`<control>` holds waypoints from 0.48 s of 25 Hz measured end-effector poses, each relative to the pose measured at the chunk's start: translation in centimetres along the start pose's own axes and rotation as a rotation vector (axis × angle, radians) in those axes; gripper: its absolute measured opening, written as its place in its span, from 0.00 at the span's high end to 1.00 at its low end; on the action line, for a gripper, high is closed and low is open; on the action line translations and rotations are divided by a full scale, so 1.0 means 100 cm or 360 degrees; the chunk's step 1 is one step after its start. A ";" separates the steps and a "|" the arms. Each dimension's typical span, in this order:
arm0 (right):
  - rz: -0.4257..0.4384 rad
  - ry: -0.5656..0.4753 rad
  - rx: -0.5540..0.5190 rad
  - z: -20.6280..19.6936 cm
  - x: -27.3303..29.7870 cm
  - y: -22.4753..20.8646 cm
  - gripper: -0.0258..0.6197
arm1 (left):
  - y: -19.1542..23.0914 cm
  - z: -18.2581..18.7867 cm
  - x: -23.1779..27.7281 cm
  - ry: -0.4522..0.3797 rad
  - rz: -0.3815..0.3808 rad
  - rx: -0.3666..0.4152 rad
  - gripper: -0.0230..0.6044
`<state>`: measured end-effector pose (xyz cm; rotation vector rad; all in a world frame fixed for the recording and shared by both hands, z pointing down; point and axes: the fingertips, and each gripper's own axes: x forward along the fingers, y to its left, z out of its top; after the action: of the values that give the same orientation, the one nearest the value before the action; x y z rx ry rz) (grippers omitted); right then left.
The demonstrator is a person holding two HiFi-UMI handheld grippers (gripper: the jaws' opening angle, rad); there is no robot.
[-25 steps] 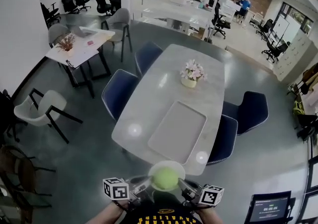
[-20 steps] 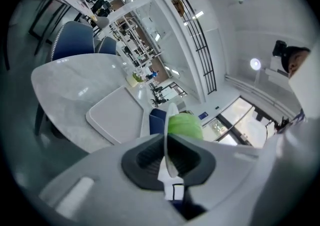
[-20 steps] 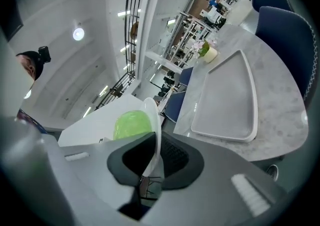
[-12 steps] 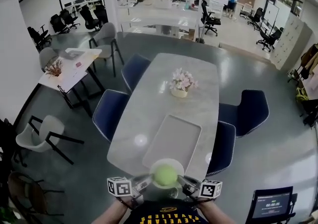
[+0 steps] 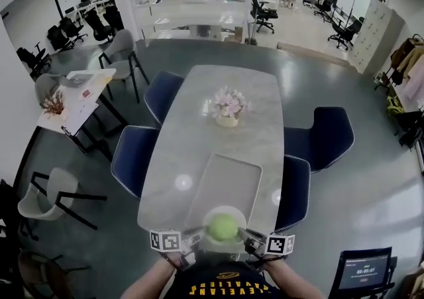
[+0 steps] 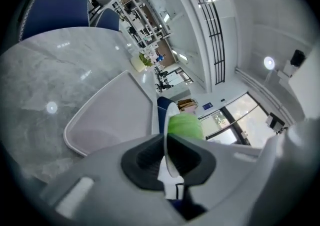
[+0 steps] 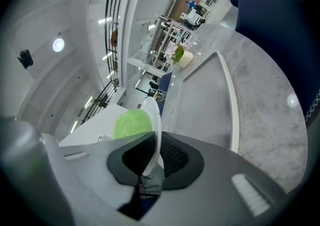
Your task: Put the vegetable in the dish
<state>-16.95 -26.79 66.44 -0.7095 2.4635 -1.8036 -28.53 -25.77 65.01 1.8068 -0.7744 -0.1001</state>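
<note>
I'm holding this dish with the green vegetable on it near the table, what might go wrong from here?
The round vegetable sits loose on the shallow dish; any tilt may roll it off. The left claw and right claw each pinch only the thin rim, so uneven movement could let the dish slip.

The vegetable (image 5: pixel 223 227) hides the middle of the dish (image 5: pixel 206 218).

The vegetable (image 5: pixel 223 227) is pale green, the dish (image 5: pixel 224 209) white, the table (image 5: pixel 265 119) grey-veined marble, the tray (image 5: pixel 225 181) light grey, the chairs (image 5: pixel 324 133) dark blue.
</note>
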 end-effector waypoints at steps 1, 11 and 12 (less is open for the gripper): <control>-0.0016 -0.0015 0.0019 0.001 0.002 -0.002 0.90 | 0.003 0.003 0.002 0.0036 -0.0001 -0.0001 0.93; -0.0156 -0.0126 0.0219 0.000 0.035 -0.052 0.90 | 0.061 0.021 0.029 0.0261 -0.0023 -0.0071 0.93; -0.0171 -0.0127 0.0232 0.000 0.039 -0.056 0.90 | 0.066 0.023 0.031 0.0272 -0.0018 -0.0082 0.93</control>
<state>-18.46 -29.50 72.45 -0.8992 2.2578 -1.9256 -30.09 -30.44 70.80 1.7458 -0.6348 0.0269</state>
